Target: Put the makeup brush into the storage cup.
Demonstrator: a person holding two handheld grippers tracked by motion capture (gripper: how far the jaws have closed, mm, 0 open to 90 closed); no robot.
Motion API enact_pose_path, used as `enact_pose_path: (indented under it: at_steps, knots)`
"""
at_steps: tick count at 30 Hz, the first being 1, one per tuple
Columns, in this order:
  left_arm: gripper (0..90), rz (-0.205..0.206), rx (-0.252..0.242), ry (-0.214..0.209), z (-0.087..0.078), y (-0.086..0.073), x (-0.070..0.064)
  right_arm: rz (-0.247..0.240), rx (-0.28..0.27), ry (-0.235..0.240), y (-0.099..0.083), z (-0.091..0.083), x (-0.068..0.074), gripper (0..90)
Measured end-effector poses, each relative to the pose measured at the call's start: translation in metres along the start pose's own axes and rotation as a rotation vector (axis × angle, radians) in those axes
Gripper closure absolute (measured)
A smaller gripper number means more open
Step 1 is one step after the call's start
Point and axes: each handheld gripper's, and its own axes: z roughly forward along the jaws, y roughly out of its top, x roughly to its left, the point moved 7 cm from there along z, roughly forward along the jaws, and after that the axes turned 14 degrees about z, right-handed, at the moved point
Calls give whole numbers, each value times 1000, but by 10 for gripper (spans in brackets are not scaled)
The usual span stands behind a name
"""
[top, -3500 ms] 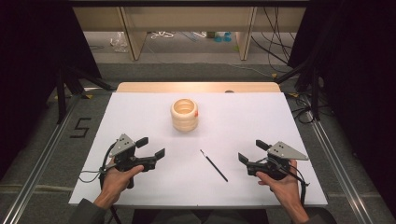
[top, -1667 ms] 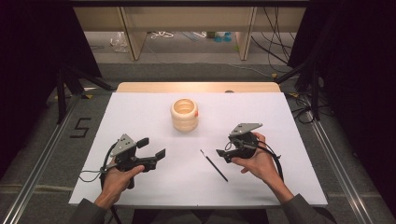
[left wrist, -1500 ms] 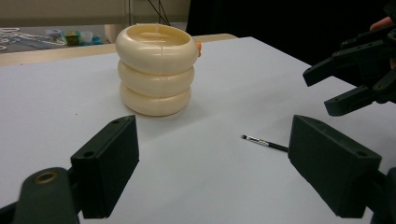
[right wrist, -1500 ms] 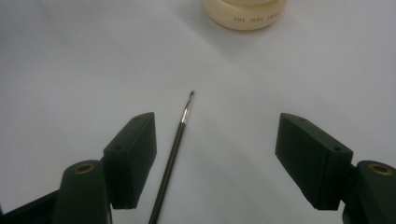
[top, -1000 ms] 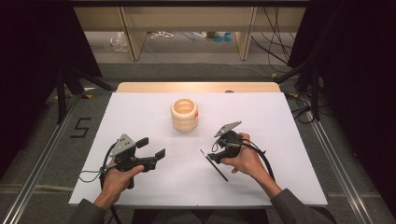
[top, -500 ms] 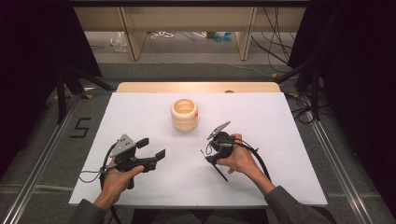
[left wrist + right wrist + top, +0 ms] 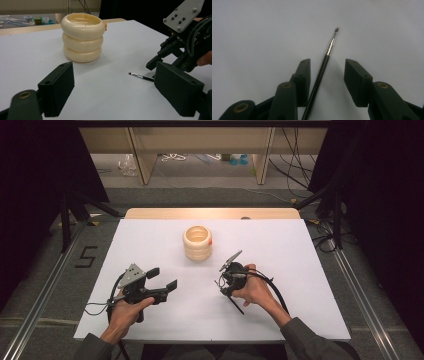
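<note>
While right tongs (image 7: 326,82) straddle the paintbrush (image 7: 322,70) unclosed, bristle tip clear close-up, left tongs (image 7: 161,279) wide, empty

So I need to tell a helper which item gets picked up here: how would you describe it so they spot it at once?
Start at the white table and find the cream ribbed ring-stack pot near its middle. Just toward the person and to the right of it lies a thin black paintbrush with a silver ferrule, flat between the open jaws of the right gripper. It is the one slender, dark thing there.
</note>
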Motion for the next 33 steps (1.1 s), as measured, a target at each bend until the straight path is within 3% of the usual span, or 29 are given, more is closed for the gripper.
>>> enact_pose_path:
  at_steps: [16,23,33]
  knots:
    - [160,2,4,2,0,1,0,-17,64,-9,-5,5,1,635]
    - [160,-1,1,1,0,1,0,-10,74,-9,-6,7,2,652]
    - [160,-1,1,1,-1,1,0,-44,65,-36,-5,9,1,694]
